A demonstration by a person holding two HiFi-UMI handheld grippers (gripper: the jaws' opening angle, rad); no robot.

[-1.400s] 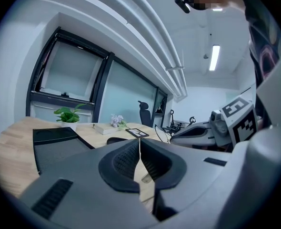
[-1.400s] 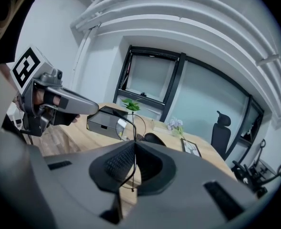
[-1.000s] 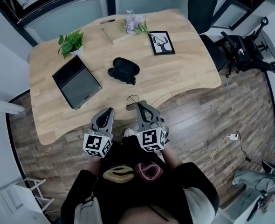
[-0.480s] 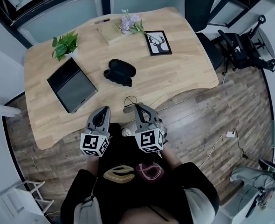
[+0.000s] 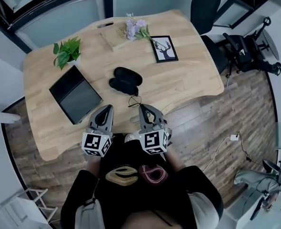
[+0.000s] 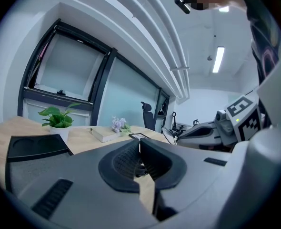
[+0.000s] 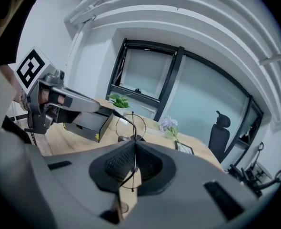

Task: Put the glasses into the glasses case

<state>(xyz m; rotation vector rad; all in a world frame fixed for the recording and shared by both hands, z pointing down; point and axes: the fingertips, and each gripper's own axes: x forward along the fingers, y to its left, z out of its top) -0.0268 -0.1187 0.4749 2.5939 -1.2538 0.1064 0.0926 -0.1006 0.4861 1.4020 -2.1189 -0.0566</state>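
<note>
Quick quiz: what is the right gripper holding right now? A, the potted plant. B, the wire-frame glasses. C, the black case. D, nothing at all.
B: the right gripper is shut on the glasses, with their thin wire frame pinched between its jaws.

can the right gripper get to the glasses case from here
Probably yes. The right gripper, shut on the glasses, hangs at the near edge of the table, and only bare wood lies between it and the glasses case just ahead.

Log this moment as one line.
left gripper: shut, empty | right gripper: shut on glasses | glasses case: open on table
</note>
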